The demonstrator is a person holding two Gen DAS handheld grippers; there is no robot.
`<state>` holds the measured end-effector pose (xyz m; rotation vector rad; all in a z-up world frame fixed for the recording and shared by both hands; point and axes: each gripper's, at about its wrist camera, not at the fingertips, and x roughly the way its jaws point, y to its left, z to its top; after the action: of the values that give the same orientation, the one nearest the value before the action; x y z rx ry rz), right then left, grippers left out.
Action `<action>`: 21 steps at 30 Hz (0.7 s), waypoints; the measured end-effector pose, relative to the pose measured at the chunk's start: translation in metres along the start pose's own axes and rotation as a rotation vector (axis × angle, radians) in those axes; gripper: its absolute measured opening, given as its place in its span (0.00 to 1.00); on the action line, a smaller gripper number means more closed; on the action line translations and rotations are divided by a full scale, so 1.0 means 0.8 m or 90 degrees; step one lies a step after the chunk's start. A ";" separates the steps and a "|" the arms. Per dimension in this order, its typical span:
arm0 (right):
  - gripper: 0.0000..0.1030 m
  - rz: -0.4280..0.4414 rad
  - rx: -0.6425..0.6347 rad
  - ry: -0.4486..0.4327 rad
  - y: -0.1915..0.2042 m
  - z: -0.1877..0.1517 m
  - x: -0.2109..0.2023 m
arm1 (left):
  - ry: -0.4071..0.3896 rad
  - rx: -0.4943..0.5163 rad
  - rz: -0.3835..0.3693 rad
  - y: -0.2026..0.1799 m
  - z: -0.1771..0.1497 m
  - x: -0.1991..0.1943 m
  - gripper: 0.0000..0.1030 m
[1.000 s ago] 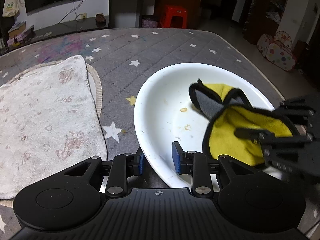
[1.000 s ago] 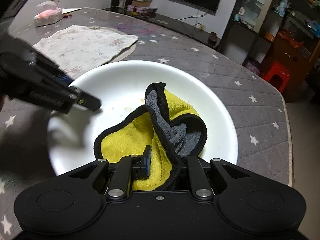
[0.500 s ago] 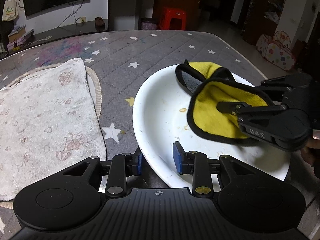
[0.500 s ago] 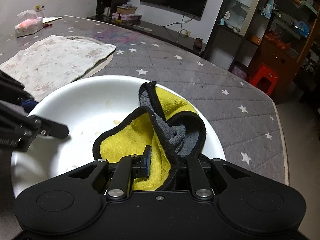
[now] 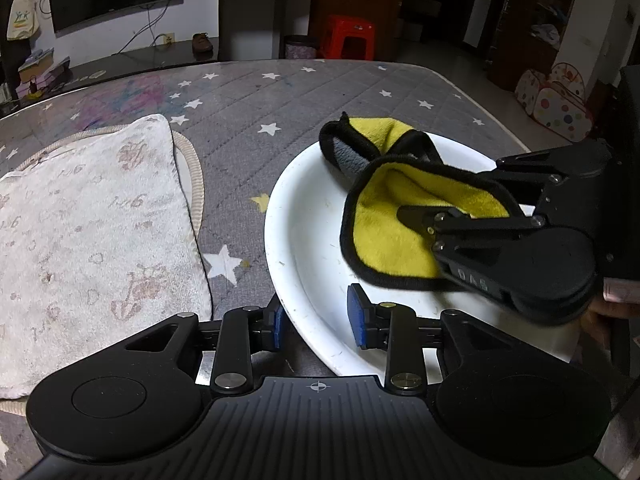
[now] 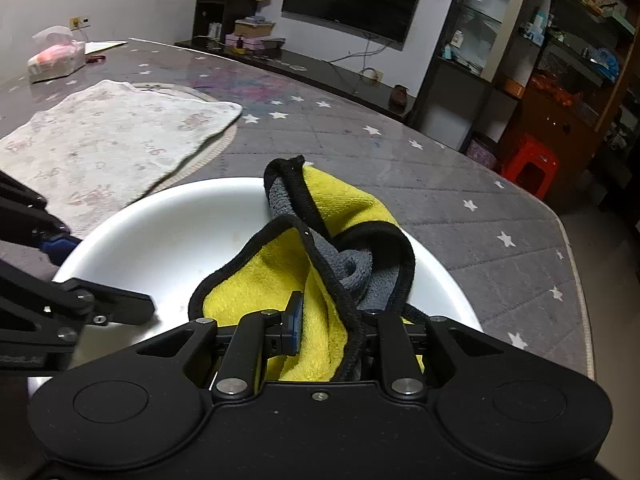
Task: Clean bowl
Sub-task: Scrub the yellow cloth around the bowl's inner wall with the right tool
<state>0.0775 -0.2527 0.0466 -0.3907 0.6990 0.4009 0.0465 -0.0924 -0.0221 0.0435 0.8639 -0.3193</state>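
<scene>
Both grippers are matte black: the left gripper (image 5: 318,322) carries blue pads (image 5: 356,316), silver screws and a small crosshair mark. The right gripper (image 6: 326,322) bears pale lettering on its side.

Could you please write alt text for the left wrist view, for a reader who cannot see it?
The left gripper clamps the near rim of a white bowl, while the right gripper presses a yellow and grey cloth into it. The bowl sits on a grey star-patterned table cover, beside a pale towel on the left.
</scene>
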 end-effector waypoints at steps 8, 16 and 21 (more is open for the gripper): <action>0.20 0.017 -0.020 0.001 0.011 -0.010 -0.018 | 0.000 -0.001 0.001 0.001 0.000 0.001 0.32; 0.19 0.029 -0.037 0.011 0.015 -0.026 -0.043 | 0.000 0.002 0.004 0.000 0.000 0.002 0.32; 0.19 0.022 -0.046 0.026 0.012 -0.037 -0.056 | 0.000 0.006 0.015 -0.004 0.000 0.002 0.32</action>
<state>0.0257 -0.2688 0.0544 -0.4570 0.7334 0.4533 0.0466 -0.0958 -0.0226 0.0630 0.8610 -0.3012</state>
